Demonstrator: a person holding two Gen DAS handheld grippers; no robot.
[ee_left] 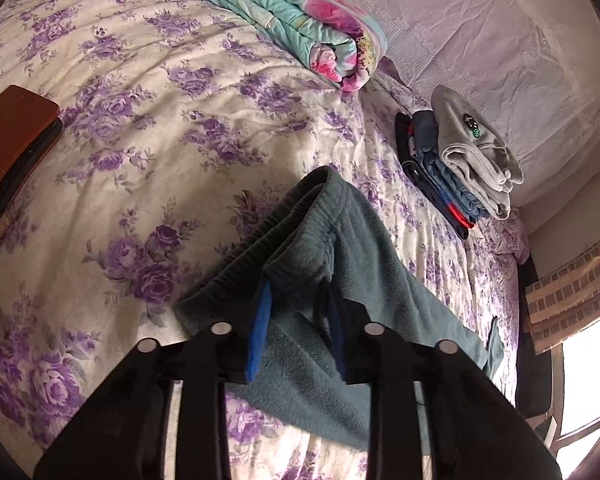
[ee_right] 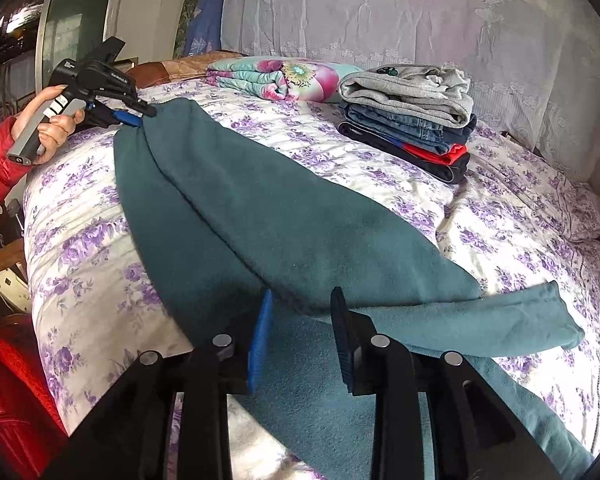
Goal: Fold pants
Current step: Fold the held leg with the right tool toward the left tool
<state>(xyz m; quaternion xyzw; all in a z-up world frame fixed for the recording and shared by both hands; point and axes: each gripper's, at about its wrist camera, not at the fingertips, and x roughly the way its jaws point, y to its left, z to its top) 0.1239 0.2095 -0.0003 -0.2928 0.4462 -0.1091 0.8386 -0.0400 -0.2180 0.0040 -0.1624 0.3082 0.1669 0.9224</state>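
Pants (ee_right: 284,216): teal fleece, stretched across the bed (ee_right: 92,264)
Left gripper (ee_left: 296,316): jaws clamped on the waistband
Right gripper (ee_right: 300,340): jaws apart, around a leg
Clothes stack (ee_right: 412,116): near far edge

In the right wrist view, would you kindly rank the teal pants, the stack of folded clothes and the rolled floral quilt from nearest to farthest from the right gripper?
1. Teal pants: lying directly under the right gripper.
2. Stack of folded clothes: farther up the bed, to the right.
3. Rolled floral quilt: farthest, by the lace-covered headboard end.
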